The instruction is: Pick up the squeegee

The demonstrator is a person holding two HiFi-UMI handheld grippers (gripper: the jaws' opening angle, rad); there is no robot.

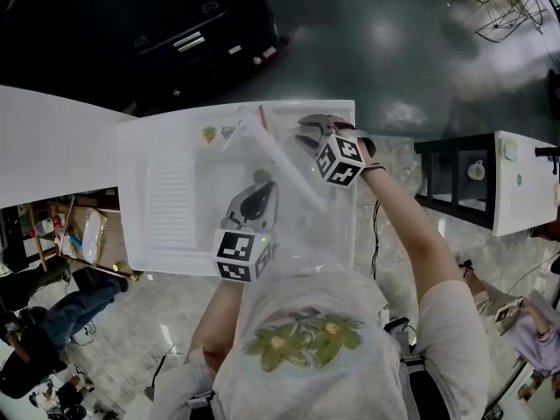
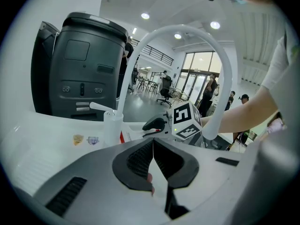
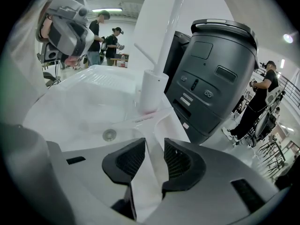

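The white squeegee (image 3: 145,120) hangs over the sink basin, its blade lying crosswise near the tap's base and its handle running back between my right gripper's jaws. My right gripper (image 3: 154,161) is shut on that handle; in the head view it sits at the sink's far right (image 1: 308,135). My left gripper (image 1: 255,189) hovers over the basin nearer the person, its jaws (image 2: 153,146) pressed together with nothing between them. From the left gripper view, the right gripper's marker cube (image 2: 185,121) shows beyond the tap.
The white sink (image 1: 166,191) has a ribbed drainer on its left and a drain (image 3: 109,135) in the basin. A tall arched white tap (image 2: 225,64) rises between the grippers. A black machine (image 3: 211,78) stands behind the sink. People stand in the background.
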